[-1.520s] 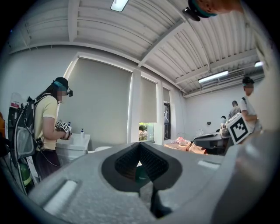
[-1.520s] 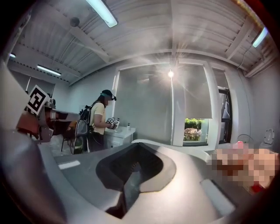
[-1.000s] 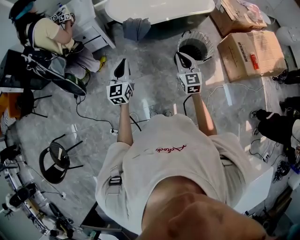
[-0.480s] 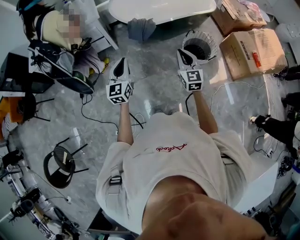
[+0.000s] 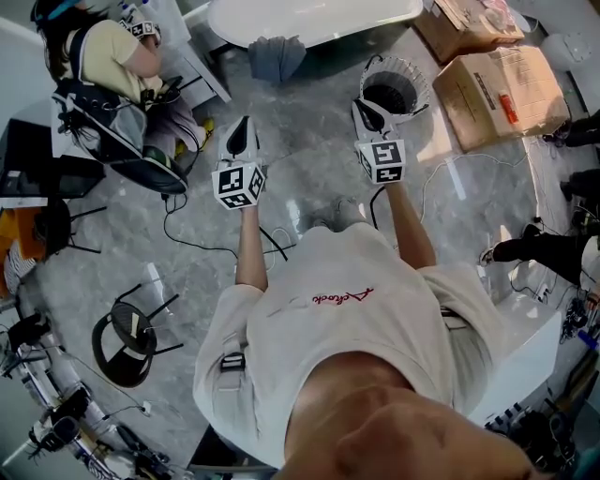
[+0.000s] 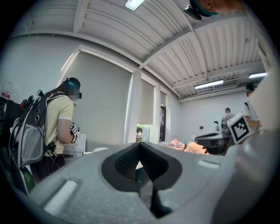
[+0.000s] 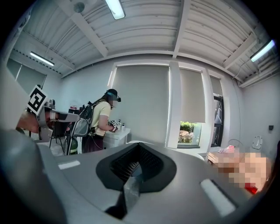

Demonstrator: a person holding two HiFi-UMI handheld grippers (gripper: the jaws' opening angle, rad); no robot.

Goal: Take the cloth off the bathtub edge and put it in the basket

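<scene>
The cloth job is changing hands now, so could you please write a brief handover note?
Left gripper: shut, empty, held short of the bathtub.
Right gripper: shut, empty, near the basket.
Cloth: draped over the bathtub edge, untouched.
Basket: on the floor to the cloth's right, in the head view.
Done: nothing yet.
Left: open a gripper, grip the cloth, carry it to the basket, release.

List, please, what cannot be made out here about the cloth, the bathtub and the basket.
White bathtub: mostly cut off by the head view's top edge.
Grey-blue cloth draped on its edge: not discernible in either gripper view; the left claw and right claw fill the lower halves.
Round white wire basket: dark inside in the head view, contents unclear; the right claw covers part of its rim.
</scene>
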